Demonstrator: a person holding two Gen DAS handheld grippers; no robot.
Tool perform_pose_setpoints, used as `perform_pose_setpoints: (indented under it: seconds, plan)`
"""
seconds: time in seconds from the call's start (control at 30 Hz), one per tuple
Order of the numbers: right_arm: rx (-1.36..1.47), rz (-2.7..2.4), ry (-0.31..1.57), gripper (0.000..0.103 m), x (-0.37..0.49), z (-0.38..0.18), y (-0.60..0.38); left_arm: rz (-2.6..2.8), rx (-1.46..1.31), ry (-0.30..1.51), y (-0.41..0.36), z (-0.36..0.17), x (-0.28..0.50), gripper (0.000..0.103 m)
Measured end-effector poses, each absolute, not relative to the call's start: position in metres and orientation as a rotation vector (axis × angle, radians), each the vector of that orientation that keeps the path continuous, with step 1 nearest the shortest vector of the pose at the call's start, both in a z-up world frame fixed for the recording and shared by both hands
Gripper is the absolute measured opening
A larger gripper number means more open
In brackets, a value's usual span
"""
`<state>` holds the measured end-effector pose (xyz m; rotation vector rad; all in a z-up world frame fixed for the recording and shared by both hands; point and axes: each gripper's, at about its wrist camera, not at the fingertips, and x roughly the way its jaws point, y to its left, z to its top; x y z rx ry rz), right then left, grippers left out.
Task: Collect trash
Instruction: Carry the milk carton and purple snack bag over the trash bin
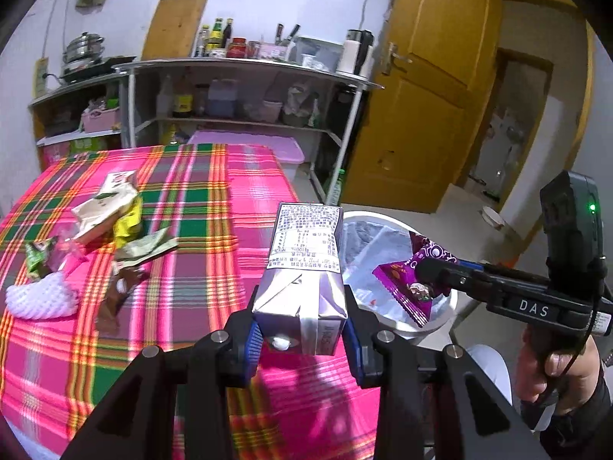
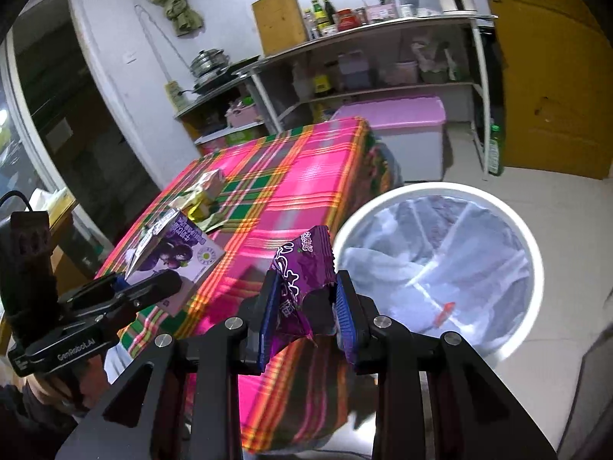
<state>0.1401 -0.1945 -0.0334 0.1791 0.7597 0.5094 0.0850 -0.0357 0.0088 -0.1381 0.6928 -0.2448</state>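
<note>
The left gripper [image 1: 302,339] clamps a silver-and-purple drink carton [image 1: 302,287] above the pink plaid tablecloth's [image 1: 199,199] edge, while the right gripper [image 2: 304,320] pinches a crumpled purple snack wrapper [image 2: 302,268] just beside the white, bag-lined round trash bin [image 2: 534,268].

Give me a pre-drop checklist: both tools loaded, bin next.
1. Left tool clamped on milk carton: ok.
2. Right tool clamped on purple wrapper: ok.
3. Purple wrapper over white bin: ok in the left wrist view.
4. Milk carton over bin: not ok, over the plaid tablecloth.
5. Bin liner open: ok.
6. Table finished: not ok, wrapper pile remains.
</note>
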Motion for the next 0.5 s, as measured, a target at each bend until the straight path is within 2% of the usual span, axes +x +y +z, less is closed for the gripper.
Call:
perform_pose_setpoints:
  seconds: [0.5]
  plan:
    - [0.223,0.348,0.773,0.030,0.153,-0.051,-0.249,-0.335,-0.094,0.743,-0.082,-0.004,0.120,0.036]
